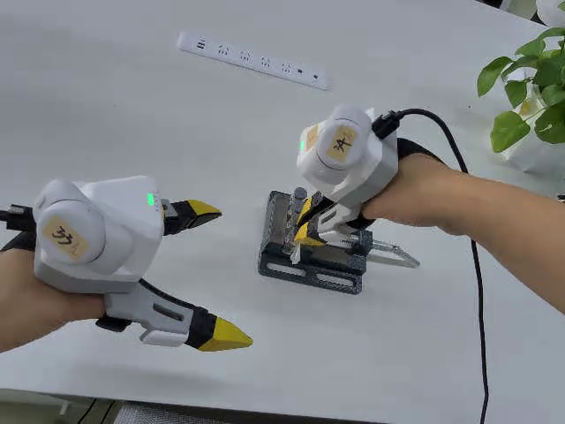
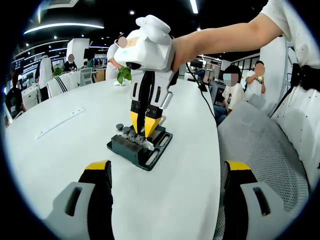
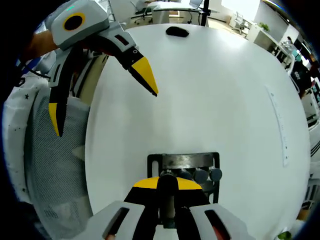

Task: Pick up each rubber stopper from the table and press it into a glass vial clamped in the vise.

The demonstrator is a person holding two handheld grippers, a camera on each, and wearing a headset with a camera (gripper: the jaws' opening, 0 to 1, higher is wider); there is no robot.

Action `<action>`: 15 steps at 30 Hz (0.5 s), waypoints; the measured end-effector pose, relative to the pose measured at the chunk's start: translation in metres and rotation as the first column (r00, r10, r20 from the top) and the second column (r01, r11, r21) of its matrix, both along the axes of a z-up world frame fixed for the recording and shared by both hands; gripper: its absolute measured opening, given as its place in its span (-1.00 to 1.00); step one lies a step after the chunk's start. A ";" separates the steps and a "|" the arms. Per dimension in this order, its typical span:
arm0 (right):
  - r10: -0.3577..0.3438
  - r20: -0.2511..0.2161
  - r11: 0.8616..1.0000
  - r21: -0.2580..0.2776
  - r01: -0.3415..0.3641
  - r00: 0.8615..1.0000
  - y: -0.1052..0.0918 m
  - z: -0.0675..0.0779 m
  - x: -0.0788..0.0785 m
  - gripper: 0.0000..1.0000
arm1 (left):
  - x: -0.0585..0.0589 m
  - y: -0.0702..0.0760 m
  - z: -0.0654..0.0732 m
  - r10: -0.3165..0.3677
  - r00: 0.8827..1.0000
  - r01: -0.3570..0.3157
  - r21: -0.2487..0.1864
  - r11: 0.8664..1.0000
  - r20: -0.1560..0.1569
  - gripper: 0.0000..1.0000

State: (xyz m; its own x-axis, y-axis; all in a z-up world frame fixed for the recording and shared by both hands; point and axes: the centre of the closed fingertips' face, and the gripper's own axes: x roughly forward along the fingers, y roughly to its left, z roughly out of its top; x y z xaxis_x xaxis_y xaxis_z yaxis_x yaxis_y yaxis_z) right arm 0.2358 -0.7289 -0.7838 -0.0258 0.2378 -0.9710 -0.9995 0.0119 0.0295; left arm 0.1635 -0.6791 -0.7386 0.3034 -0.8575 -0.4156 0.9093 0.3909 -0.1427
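Observation:
A dark vise (image 1: 309, 265) stands mid-table and clamps a row of glass vials. Three of them (image 3: 200, 175) carry grey rubber stoppers, also seen as a row of stoppered vials (image 2: 126, 131) in the left gripper view. My right gripper (image 1: 305, 231) points down over the near end of the row, shut on a grey stopper (image 3: 167, 184) that sits on a vial there. The same right gripper (image 2: 145, 122) hangs over the vise (image 2: 140, 147) in the left gripper view. My left gripper (image 1: 214, 272) hovers wide open and empty to the left of the vise, well apart from it.
A white power strip (image 1: 256, 60) lies at the far side of the table. A potted plant (image 1: 534, 79) stands at the right edge, and a black cable (image 1: 481, 291) runs from the right gripper across the table. A mesh chair (image 2: 265, 145) stands beside the table.

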 end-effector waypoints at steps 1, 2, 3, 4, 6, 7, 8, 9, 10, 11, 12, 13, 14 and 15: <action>0.011 0.000 1.000 -0.013 -0.011 1.000 -0.001 -0.001 0.001 -0.90 | 0.000 0.000 0.000 0.000 1.000 0.000 -0.001 1.000 -0.001 0.85; 0.023 0.000 0.999 -0.023 -0.023 1.000 -0.002 0.000 0.000 -0.90 | 0.000 -0.001 0.001 0.000 1.000 0.000 -0.001 1.000 -0.001 0.84; 0.031 0.000 0.999 -0.031 -0.031 1.000 -0.002 0.000 0.000 -0.90 | 0.000 -0.001 0.001 0.001 1.000 -0.001 -0.001 1.000 0.000 0.84; 0.038 -0.001 0.998 -0.042 -0.038 0.999 -0.001 0.000 -0.001 -0.90 | 0.000 0.000 0.001 0.001 1.000 -0.001 -0.001 1.000 0.000 0.84; 0.067 0.001 0.996 -0.064 -0.067 0.998 -0.002 -0.001 -0.002 -0.90 | 0.001 0.000 0.000 0.000 1.000 0.000 -0.002 1.000 0.000 0.84; 0.073 0.001 0.995 -0.071 -0.073 0.997 -0.001 -0.001 -0.002 -0.90 | 0.001 0.001 0.000 0.000 1.000 0.000 -0.001 1.000 0.001 0.84; 0.078 0.002 0.994 -0.077 -0.078 0.997 -0.001 -0.001 -0.002 -0.90 | 0.001 0.001 0.000 0.000 1.000 0.000 -0.002 1.000 0.000 0.84; 0.091 0.002 0.992 -0.085 -0.090 0.996 -0.001 -0.001 -0.003 -0.90 | 0.001 0.001 0.000 0.002 1.000 -0.002 -0.003 1.000 0.000 0.84; 0.089 0.002 0.992 -0.089 -0.089 0.996 -0.001 -0.002 -0.003 -0.90 | 0.001 0.001 0.000 0.002 1.000 -0.002 -0.003 1.000 0.000 0.84; 0.093 0.002 0.991 -0.092 -0.092 0.996 -0.002 -0.002 -0.003 -0.90 | 0.001 0.000 0.000 0.002 1.000 -0.002 -0.003 1.000 0.000 0.84; 0.096 0.001 0.991 -0.095 -0.095 0.995 -0.002 -0.002 -0.002 -0.91 | 0.001 0.000 0.001 0.000 1.000 0.000 -0.003 1.000 0.000 0.83; 0.095 0.000 0.991 -0.096 -0.094 0.995 -0.002 -0.002 -0.001 -0.91 | 0.001 0.000 0.001 0.000 1.000 0.000 -0.003 1.000 0.000 0.83; 0.092 -0.001 0.991 -0.096 -0.091 0.996 -0.002 -0.002 -0.002 -0.91 | 0.001 -0.001 0.001 0.001 1.000 -0.001 -0.004 1.000 -0.001 0.83; 0.093 -0.001 0.991 -0.097 -0.093 0.996 -0.003 -0.002 -0.002 -0.91 | 0.001 -0.001 0.001 0.002 1.000 -0.002 -0.006 1.000 -0.001 0.83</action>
State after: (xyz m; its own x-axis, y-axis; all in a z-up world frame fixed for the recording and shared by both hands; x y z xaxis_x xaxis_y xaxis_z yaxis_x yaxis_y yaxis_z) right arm 0.2341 -0.7316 -0.7863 -0.0402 0.1398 -0.9894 -0.9965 -0.0782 0.0294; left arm 0.1646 -0.6800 -0.7372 0.3048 -0.8595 -0.4104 0.9083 0.3919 -0.1462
